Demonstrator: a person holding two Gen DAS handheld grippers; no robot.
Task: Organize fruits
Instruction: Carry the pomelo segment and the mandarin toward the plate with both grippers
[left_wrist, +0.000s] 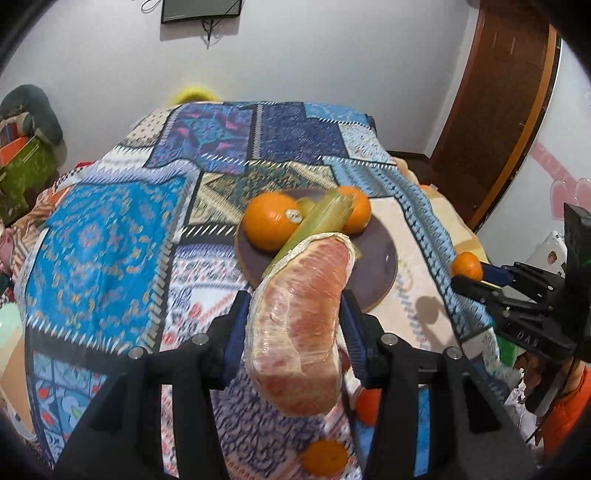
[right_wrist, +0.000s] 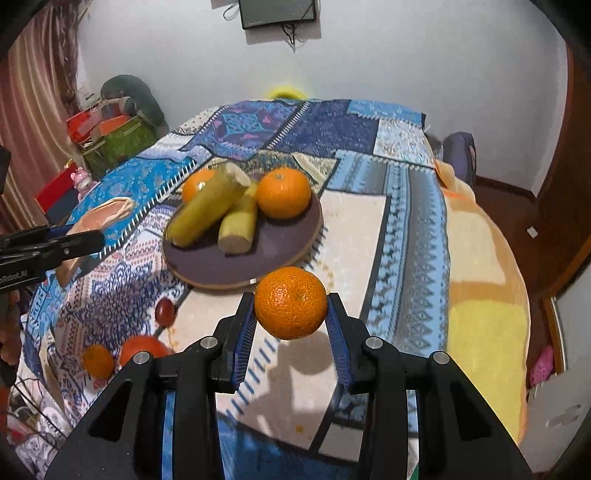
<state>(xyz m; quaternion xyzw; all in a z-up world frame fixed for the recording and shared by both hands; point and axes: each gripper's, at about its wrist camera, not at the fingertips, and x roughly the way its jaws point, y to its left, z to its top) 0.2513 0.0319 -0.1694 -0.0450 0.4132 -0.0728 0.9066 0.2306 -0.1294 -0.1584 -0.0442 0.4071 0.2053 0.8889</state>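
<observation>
**A:** What have I got in the left gripper (left_wrist: 295, 328)?

**B:** A wedge of peeled pomelo (left_wrist: 299, 325), wrapped in film. My fingers (left_wrist: 236, 332) press it from both sides, partly open around its thick middle; its narrow end sticks out past the tips toward the plate (left_wrist: 376, 273).

**A:** And the right?

**B:** The right gripper (right_wrist: 290, 321) is clamped on a mandarin (right_wrist: 290, 302) — held right at the tips, pads against its sides, nearly closed down to its width. It hangs above the quilt (right_wrist: 402, 229), and the plate (right_wrist: 280, 251) lies just beyond the tips.

**A:** What is on that plate?

**B:** Two oranges (right_wrist: 283, 192) at the far side and two pale green stalk pieces (right_wrist: 207, 206) lying across the middle, touching each other.

**A:** Anything loose?

**B:** Left of my right fingers, on the quilt — a small mandarin (right_wrist: 98, 360), a red fruit (right_wrist: 144, 349) beside it, and a dark red one (right_wrist: 165, 312) a little farther out. From the left camera, one more mandarin (left_wrist: 325, 458) lies below the fingers, near my end.
</observation>
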